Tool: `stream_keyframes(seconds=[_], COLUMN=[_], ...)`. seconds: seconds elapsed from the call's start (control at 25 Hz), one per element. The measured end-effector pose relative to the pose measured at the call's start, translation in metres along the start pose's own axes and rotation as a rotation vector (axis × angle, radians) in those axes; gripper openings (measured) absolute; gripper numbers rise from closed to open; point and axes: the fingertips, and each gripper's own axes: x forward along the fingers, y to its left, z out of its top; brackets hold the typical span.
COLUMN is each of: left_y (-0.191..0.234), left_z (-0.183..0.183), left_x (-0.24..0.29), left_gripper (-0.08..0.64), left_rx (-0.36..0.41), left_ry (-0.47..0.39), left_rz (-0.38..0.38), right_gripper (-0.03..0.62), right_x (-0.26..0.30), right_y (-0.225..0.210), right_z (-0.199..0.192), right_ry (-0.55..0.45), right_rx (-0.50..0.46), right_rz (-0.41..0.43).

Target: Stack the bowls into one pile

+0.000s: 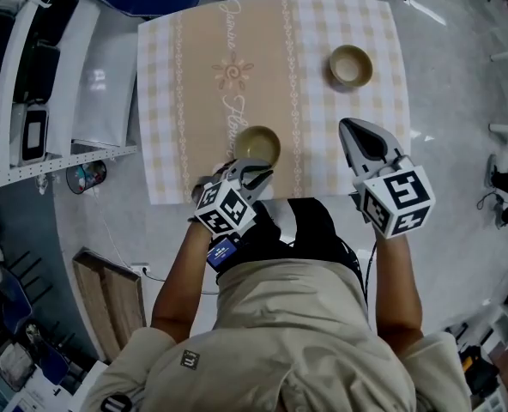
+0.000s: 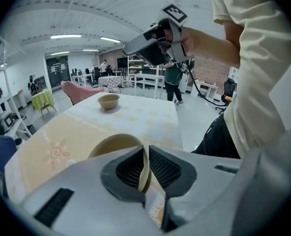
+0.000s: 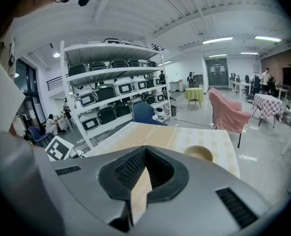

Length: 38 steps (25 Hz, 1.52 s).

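The left hand-held gripper [image 1: 252, 172] is closed on the rim of a round beige bowl [image 1: 257, 144] at the near edge of the cloth-covered desk [image 1: 202, 101], a second beige bowl [image 1: 350, 65] sits at the desk's far right (well apart), and the right hand-held gripper [image 1: 353, 136] hovers over the desk's near right, jaws together, holding nothing.

Head view looks steeply down; both gripper views skim the shared table [image 1: 202, 101].
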Motion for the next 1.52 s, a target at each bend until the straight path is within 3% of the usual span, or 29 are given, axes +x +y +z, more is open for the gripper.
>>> stream_keyframes(seconds=[0.4,0.76,1.0,1.12,1.36,1.52], left_y=[0.003,0.041,0.083,0.101,0.124,0.133], left_z=[0.023,0.072,0.107,0.115,0.101,0.093], left_x=[-0.008,-0.046,-0.082,-0.096,-0.108,-0.109], left_gripper=[0.02,0.021,0.02,0.02,0.006,0.006], left_rx=[-0.041,-0.082,-0.203,-0.311,-0.414,-0.462], left_ry=[-0.042,-0.159,-0.344,-0.426,-0.44,-0.444], left_rz=[-0.024,0.105,0.25,0.303,0.375,0.405], right_gripper=[0.003,0.005,0.005,0.005,0.014,0.077], right_x=[0.019,0.042,0.063,0.073,0.095,0.109], right_y=[-0.04,-0.101,-0.162,-0.187,-0.219,-0.234], right_z=[0.0,-0.002,-0.021,-0.03,-0.05,-0.067], right_ry=[0.031,0.062,0.11,0.135,0.186,0.225], right_rx=[0.006,-0.015,-0.02,-0.011,-0.001,0.014], right_rz=[-0.019,-0.101,-0.195,-0.215,-0.232,-0.24])
